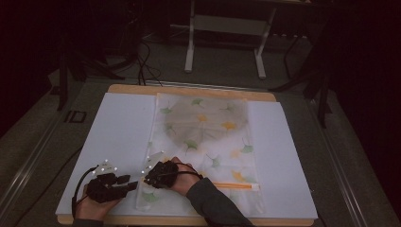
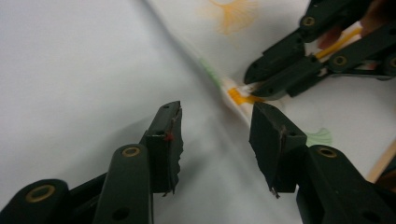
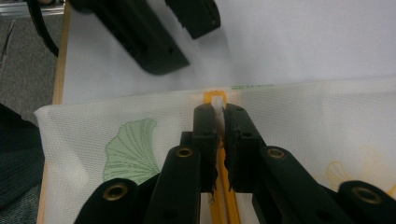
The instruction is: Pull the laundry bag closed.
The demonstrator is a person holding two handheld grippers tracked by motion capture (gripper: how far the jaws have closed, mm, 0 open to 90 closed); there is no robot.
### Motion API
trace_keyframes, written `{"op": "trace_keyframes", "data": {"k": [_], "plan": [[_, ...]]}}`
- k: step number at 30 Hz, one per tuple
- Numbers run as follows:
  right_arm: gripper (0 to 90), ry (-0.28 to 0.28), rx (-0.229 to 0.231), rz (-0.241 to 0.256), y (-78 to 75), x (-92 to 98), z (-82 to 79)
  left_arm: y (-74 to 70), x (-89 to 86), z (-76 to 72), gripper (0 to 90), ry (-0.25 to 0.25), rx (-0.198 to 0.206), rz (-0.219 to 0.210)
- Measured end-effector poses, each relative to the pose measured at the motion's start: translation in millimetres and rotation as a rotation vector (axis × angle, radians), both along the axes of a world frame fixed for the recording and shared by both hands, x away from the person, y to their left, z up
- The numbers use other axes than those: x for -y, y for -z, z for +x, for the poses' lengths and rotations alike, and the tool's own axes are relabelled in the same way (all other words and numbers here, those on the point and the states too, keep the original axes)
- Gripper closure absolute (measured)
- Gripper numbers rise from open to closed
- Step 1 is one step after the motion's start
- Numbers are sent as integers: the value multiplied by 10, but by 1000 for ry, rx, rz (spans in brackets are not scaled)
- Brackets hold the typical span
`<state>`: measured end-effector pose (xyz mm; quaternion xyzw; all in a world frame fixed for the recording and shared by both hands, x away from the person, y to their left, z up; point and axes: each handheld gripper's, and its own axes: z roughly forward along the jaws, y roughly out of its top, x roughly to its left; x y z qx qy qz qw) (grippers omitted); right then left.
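A white sheet (image 1: 118, 142) covers most of a wooden table (image 1: 137, 89), whose light edge shows at the top and bottom of the sheet. In the upper middle of the frame stands a white metal frame (image 1: 222, 28) on grey floor (image 1: 222, 71), and black cables (image 1: 144, 61) lie at the upper left.

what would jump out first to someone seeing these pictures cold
The pale mesh bag printed with green and yellow ginkgo leaves, lying flat down the middle of the white board, draws the eye first. At its near left edge the right gripper is shut on the white zipper pull at the end of the orange zipper. The left gripper sits just beside it over the board, jaws open.
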<state>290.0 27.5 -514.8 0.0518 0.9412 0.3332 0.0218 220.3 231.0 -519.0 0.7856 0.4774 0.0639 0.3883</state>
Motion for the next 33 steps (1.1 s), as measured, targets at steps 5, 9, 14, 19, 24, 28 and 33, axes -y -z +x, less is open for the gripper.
{"op": "trace_keyframes", "data": {"k": [5, 9, 14, 19, 24, 28, 33], "plan": [[838, 1, 3, 1, -15, 4, 2, 12, 77, 32, 537, 42, -20, -20], [838, 0, 10, 0, -24, 12, 6, 26, 106, 50, 538, 53, -33, -32], [838, 5, 16, 14, -48, 26, 1, 66, 151, 101, 549, 62, -64, -35], [838, 2, 28, 13, -69, 31, -10, 96, 179, 147, 573, 67, -87, -52], [838, 5, 33, 15, -99, 44, -10, 117, 212, 206, 594, 83, -103, -66], [840, 2, 37, 16, -112, 45, -11, 131, 236, 219, 608, 88, -114, -71], [840, -4, 43, 18, -121, 42, -13, 149, 252, 235, 642, 106, -130, -76]]}}
